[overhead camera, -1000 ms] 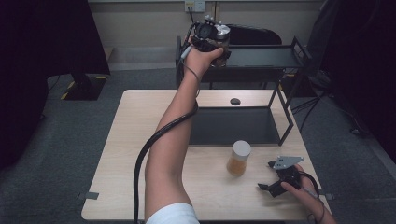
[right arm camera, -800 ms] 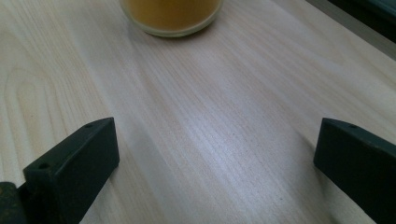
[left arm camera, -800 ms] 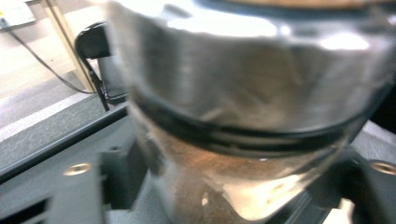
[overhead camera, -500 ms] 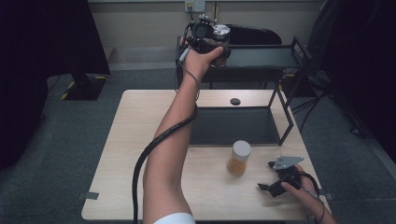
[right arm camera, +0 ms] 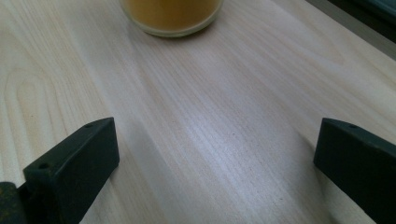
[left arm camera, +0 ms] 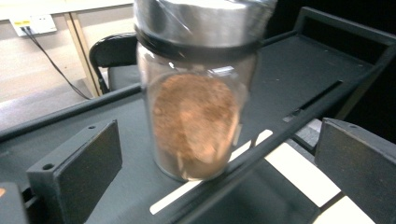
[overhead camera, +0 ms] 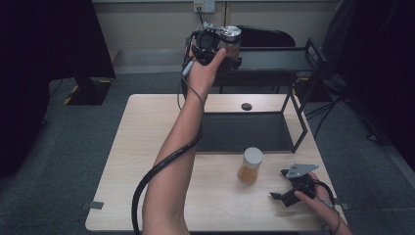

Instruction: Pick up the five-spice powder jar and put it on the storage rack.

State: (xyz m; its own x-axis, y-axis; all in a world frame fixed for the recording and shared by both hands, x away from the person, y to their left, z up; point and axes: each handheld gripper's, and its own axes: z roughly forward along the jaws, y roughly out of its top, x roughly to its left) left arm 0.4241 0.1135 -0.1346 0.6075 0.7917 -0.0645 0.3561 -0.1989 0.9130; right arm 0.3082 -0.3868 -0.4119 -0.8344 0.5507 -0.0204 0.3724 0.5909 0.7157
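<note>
- While your left gripper [left arm camera: 219, 154] hung at the top shelf [left arm camera: 303, 70], its jaws had just been opening, wide around the brown-powder jar [left arm camera: 196, 126], letting go.
- Your right gripper [right arm camera: 217, 154] sat wide open, holding nothing, on the table [right arm camera: 210, 116] near the orange jar [right arm camera: 170, 16].

No legible text, label, brand, number or sign appears in any view. The jar [left arm camera: 198, 93] on the shelf [left arm camera: 303, 70] carries no label on its glass or metal lid. The second jar [overhead camera: 250, 166] on the table [overhead camera: 147, 127] appears unlabelled, though it is small in the high view. The wall socket plate [overhead camera: 204, 5] shows no readable marking.
</note>
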